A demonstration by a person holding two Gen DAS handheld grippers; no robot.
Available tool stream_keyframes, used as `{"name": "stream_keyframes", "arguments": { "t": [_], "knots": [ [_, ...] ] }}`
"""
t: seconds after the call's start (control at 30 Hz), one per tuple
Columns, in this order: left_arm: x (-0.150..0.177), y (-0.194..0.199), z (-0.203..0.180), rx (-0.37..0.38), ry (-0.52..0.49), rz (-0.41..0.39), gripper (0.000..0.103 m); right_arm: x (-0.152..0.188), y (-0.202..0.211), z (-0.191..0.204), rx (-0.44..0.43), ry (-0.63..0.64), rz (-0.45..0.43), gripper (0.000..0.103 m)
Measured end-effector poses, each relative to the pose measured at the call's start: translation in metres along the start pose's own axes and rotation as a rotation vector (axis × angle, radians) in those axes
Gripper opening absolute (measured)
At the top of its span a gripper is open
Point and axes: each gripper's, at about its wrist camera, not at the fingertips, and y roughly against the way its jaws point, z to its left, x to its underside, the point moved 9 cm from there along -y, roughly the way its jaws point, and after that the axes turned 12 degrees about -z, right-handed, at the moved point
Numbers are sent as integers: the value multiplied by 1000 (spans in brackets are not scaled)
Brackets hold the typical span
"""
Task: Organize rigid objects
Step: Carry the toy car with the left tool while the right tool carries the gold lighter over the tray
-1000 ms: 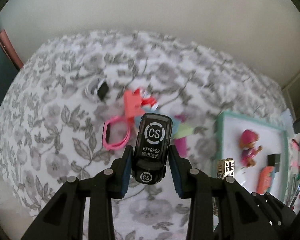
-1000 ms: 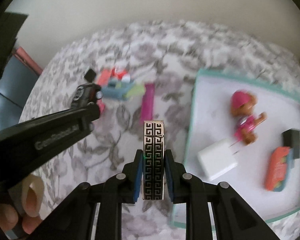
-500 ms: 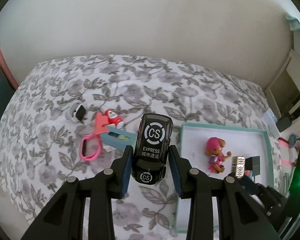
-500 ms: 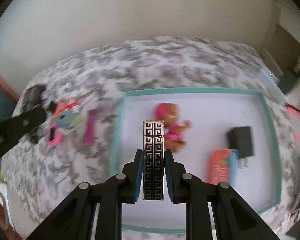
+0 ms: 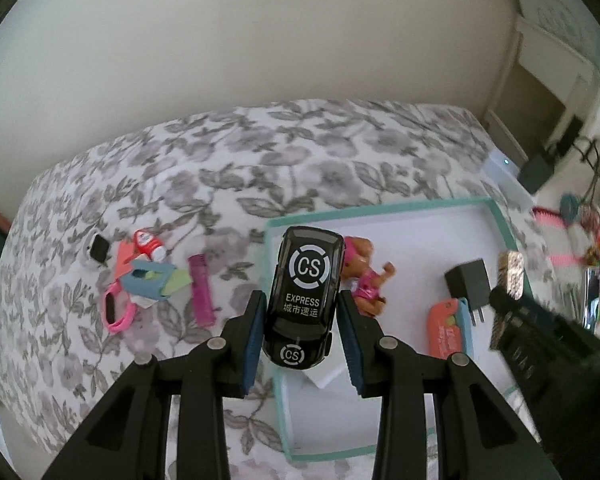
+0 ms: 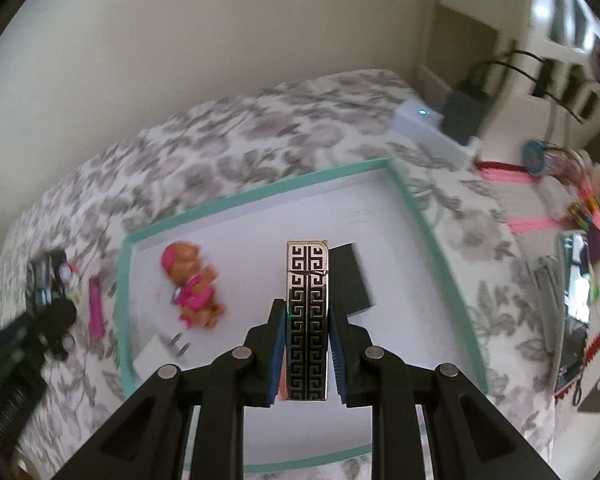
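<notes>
Teal tray (image 6: 432, 232) holds doll (image 6: 192, 284) at 10 o'clock, black charger (image 6: 352, 276).
Left hand-held gripper (image 5: 302, 332) clamps toy car (image 5: 304, 296); right hand-held gripper (image 6: 306, 344) clamps patterned lighter (image 6: 307, 320).

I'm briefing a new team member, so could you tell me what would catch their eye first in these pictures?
A black toy car marked "CS EXPRESS" fills the left gripper, its jaws shut on it. The right gripper clamps a silver lighter with a black maze pattern. Both hang over a teal-rimmed tray where a pink doll lies.
</notes>
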Motion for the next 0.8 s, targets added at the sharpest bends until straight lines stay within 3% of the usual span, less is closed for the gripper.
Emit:
{"name": "stream_keyframes", "arguments": {
  "t": [0.13,0.3,0.53,0.8],
  "knots": [
    [7,-7,-19,52,-7,30,37,-7,3,-20,47,-55,-25,22],
    [20,-18,-34,29,-79,58,37,-4,0,-36,100,-85,-12,22],
    [42,-34,-52,89,-99,141,37,19,-19,-44,111,-100,73,23],
    [61,-46,-64,94,-149,201,38,46,-40,-50,116,-114,161,23]
  ]
}}
